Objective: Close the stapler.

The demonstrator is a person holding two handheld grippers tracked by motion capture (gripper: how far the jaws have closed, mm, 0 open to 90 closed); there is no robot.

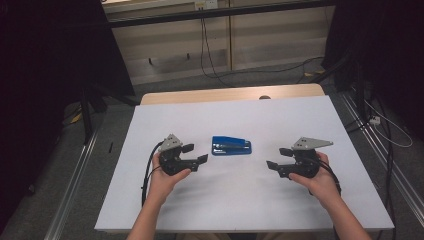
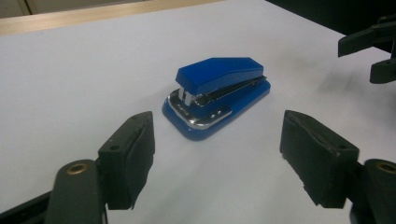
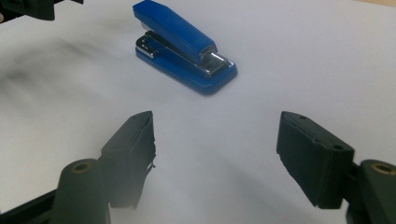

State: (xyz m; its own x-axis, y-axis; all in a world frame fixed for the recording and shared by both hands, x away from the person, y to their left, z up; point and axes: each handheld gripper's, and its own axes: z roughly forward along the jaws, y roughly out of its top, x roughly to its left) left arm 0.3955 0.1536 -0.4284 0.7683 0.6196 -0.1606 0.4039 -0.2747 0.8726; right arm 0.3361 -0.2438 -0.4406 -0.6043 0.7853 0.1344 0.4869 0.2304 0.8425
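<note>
A small blue stapler [image 1: 231, 145] lies flat on the white table top [image 1: 235, 200], between my two grippers. My left gripper [image 1: 196, 154] is just left of it, jaws pointing toward it and standing open with nothing between them. In the left gripper view the stapler [image 2: 217, 93] lies a short way beyond the open jaws, metal front end nearest. My right gripper [image 1: 278, 158] is farther off on the right, also open and empty. From the right gripper view the stapler [image 3: 184, 44] lies ahead and to the upper left of the jaws.
The white top rests on a wooden table whose far edge [image 1: 230, 93] shows at the back. Cables [image 1: 210, 55] run over the floor beyond. Metal rails [image 1: 75, 175] flank the table on both sides.
</note>
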